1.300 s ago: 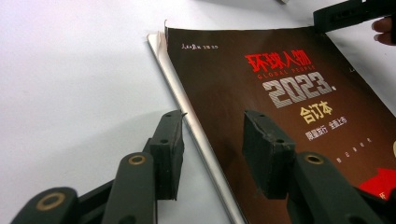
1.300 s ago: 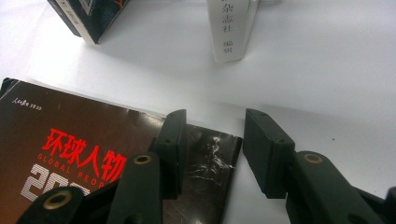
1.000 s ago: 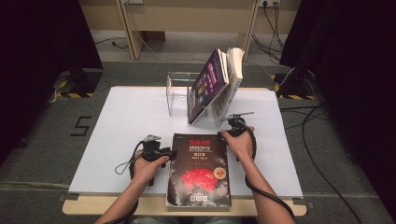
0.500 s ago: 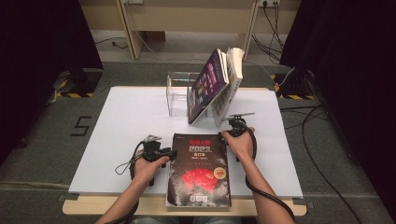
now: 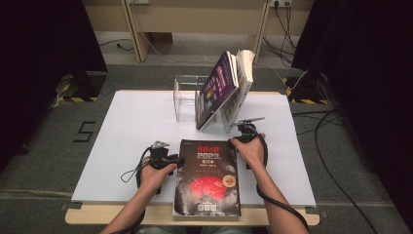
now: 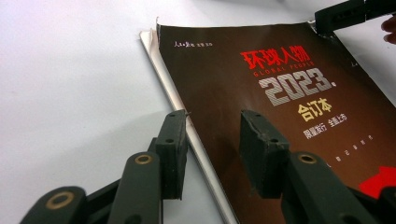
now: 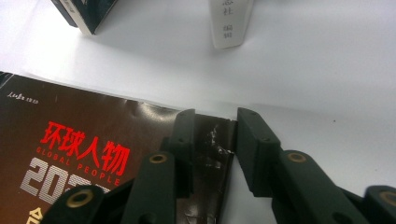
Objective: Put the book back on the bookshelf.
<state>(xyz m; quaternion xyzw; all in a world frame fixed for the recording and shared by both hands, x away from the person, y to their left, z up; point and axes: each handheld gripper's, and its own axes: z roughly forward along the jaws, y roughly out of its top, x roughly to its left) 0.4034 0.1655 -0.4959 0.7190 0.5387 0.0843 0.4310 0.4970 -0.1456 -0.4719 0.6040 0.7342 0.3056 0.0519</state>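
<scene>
magazine | both tongs straddle its edges, unclamped | leaning books, clear box behind

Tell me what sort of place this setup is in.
Probably a lab or recording studio rather than a home: a white table stands between dark curtains, cables trail across the carpet, and hazard-striped stand feet sit beside it. Books lean in a clear holder.
</scene>
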